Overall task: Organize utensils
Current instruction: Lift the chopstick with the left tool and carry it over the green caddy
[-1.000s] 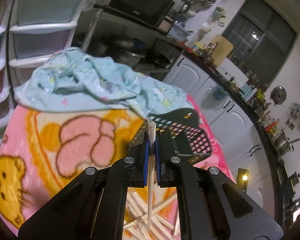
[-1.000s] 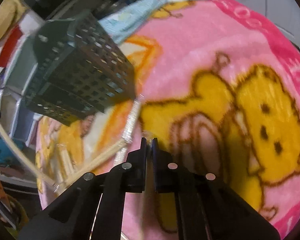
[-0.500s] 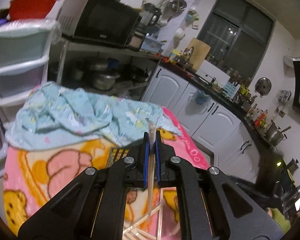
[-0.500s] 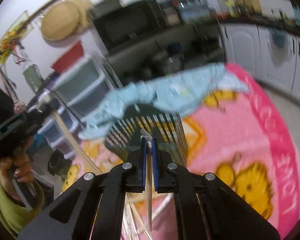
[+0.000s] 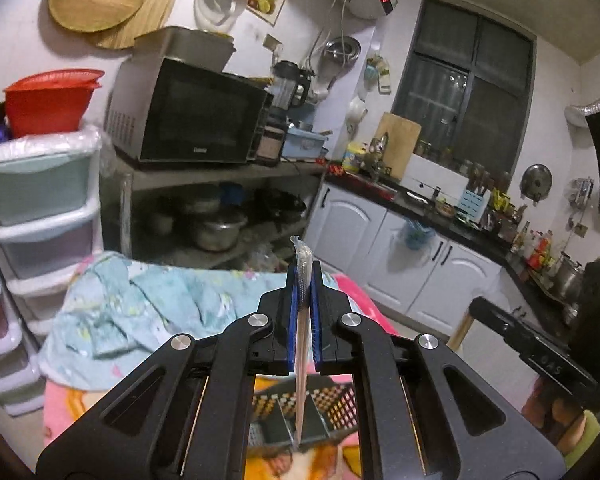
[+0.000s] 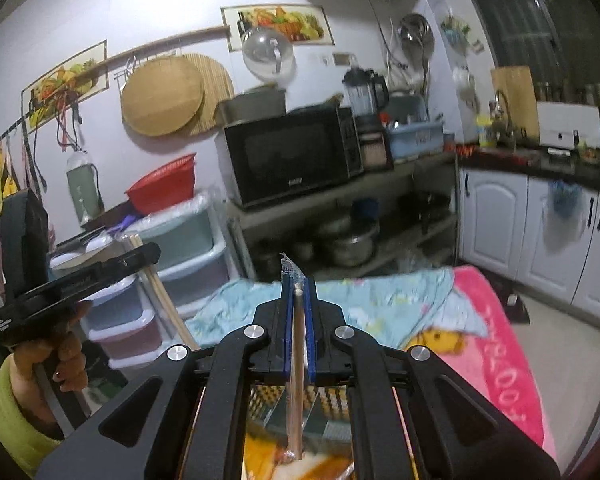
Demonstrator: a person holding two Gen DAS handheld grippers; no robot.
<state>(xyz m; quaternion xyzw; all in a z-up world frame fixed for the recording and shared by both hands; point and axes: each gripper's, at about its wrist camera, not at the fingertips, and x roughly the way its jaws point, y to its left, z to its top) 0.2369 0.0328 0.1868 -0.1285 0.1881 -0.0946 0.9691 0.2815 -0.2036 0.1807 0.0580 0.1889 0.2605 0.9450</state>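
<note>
While each gripper hangs above the black mesh basket (image 5: 300, 412) on the pink blanket (image 6: 504, 344), it pinches a wrapped pair of chopsticks upright, so the lower end can drop into a compartment. The left gripper (image 5: 305, 280) is clenched on its wrapped chopsticks (image 5: 302, 336), whose tip points down at the basket's divider. The right gripper (image 6: 298, 292) is likewise clamped on its own chopsticks (image 6: 297, 380), with the plastic sleeve poking above the fingers and the lower end over the basket (image 6: 296, 404). Holding them vertical probably suits the narrow slots. Which compartment each tip is over I cannot tell. A light blue cloth (image 5: 140, 304) lies crumpled beyond.
</note>
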